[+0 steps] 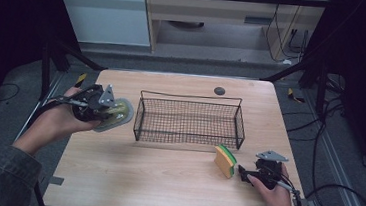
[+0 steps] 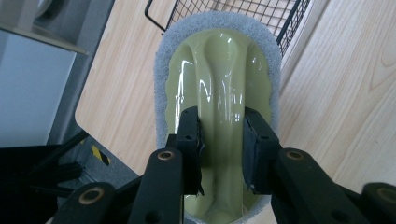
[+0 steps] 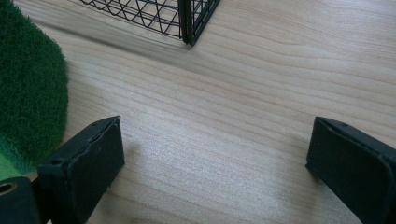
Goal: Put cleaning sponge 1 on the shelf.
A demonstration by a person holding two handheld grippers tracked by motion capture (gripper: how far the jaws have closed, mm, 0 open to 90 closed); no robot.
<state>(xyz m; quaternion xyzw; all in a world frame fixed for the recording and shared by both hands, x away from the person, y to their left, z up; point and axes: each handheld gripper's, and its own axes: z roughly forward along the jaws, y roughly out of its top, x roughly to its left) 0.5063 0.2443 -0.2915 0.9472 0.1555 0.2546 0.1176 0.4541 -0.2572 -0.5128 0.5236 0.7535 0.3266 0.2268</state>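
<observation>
At the left edge of the wooden desk (image 1: 165, 171), raised off the surface: left gripper (image 1: 101, 107), held in a hand (image 1: 62, 117) reaching in from the lower left; clamped between its black pads, the raised central ridge of a pale yellow-green scrubber (image 2: 219, 79) with a glossy plastic top and a grey fibrous pad around its rim; scrubber also seen from above (image 1: 120, 113), tilted, just left of the basket and apart from it.

In the middle of the desk: black wire basket (image 1: 189, 118), rectangular, long side running left to right, standing flat; in the left gripper view, a corner of the same basket (image 2: 285, 18) just beyond the far end of the scrubber.

Near the front right of the desk: yellow sponge (image 1: 225, 161) with a green scouring layer, standing on edge, close to the basket's front right corner but apart from it; just right of it, right gripper (image 1: 246, 176), low over the desk, held in the other hand (image 1: 276, 191); jaws spread wide with only bare wood between them; in the right gripper view, green face of the sponge (image 3: 28, 84) just beside the left-hand pad, whether touching cannot be told; basket corner (image 3: 189, 21) farther ahead.
</observation>
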